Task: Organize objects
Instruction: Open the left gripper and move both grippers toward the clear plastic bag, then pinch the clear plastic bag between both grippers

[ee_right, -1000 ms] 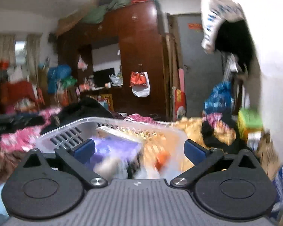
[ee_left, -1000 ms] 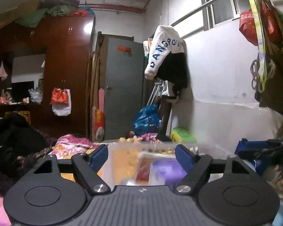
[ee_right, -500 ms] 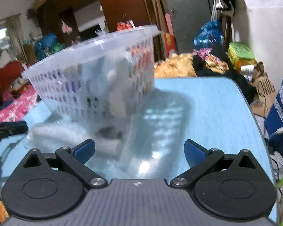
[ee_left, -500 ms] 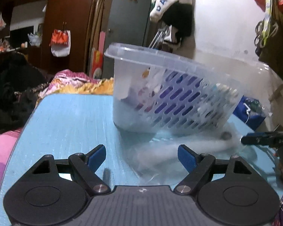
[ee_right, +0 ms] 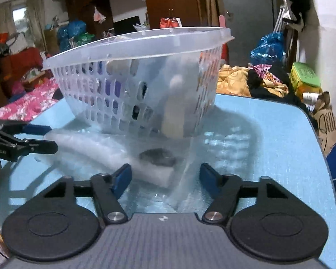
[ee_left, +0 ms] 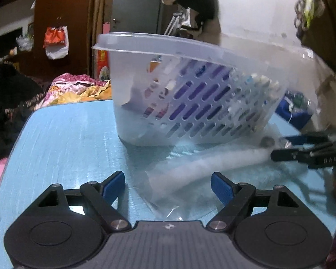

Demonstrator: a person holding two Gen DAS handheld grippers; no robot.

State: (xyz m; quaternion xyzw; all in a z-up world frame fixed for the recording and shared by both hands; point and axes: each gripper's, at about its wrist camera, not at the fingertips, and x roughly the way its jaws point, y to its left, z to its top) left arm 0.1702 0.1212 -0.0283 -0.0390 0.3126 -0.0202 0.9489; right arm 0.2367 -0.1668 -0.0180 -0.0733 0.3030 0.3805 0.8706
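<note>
A clear plastic basket [ee_left: 212, 51] [ee_right: 145, 42] with slotted walls stands on the light blue table [ee_left: 62, 139] [ee_right: 268, 134]; several items show blurred through its walls. A clear plastic bag holding a white roll [ee_left: 203, 168] [ee_right: 96, 145] and a dark round object [ee_right: 158, 155] lies in front of the basket. My left gripper [ee_left: 168, 187] is open and empty just before the bag's near end. My right gripper [ee_right: 165, 177] is open and empty, its jaws on either side of the bag's other end. Each gripper shows at the edge of the other's view.
The table's edges drop off to a pink floral bedspread [ee_right: 22, 105] on one side and bags and boxes [ee_right: 304, 80] on the floor by the white wall. A dark wooden wardrobe [ee_right: 174, 2] and a grey door [ee_left: 134, 6] stand behind.
Both grippers dropped from above the basket to table level in front of it and closed in on the plastic bag. Both stayed open.
</note>
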